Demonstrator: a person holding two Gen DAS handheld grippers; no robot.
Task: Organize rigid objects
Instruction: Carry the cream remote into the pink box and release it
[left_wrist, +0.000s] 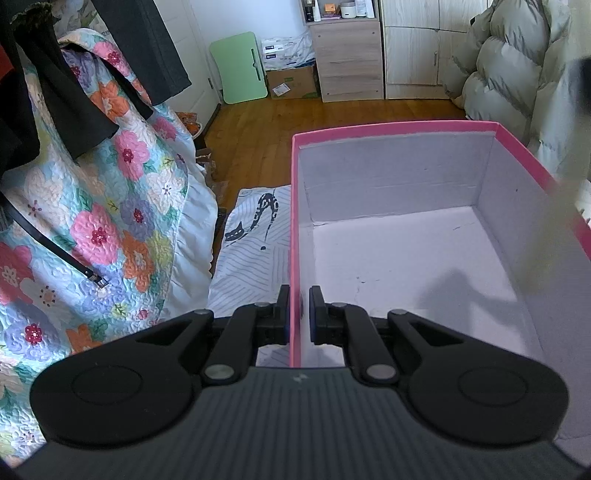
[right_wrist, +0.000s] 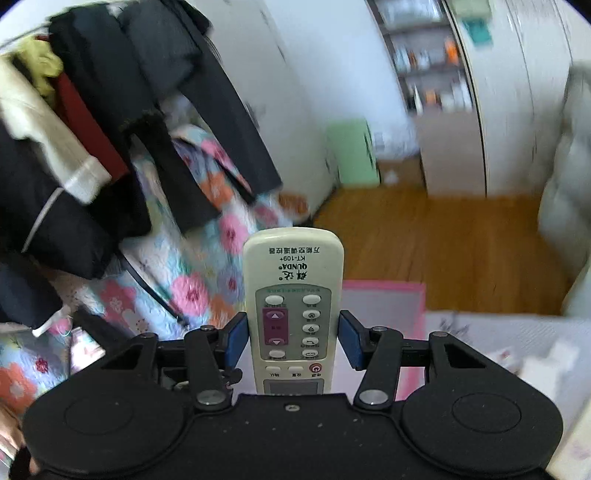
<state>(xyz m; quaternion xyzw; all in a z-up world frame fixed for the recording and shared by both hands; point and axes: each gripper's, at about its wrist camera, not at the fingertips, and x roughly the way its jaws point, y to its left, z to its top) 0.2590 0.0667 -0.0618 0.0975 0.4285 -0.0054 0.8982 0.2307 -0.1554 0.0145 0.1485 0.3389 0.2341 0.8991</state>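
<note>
Blue-padded, the left gripper (left_wrist: 299, 314) pinched the left wall of the pink box (left_wrist: 395, 129), one finger inside and one outside. The right gripper (right_wrist: 293, 338) clamped the cream remote (right_wrist: 293, 291) upright by its sides, above the box's near left corner.

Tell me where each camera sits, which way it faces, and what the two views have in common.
Left wrist: on the left gripper, looking along its fingers into the pink box, jaws straddling its left wall; only the gripper shows.
Right wrist: on the right gripper, facing the room, blurred, jaws shut on the remote; only the gripper shows.
Shared: the pink box, floral quilt, green board, wooden floor.
</note>
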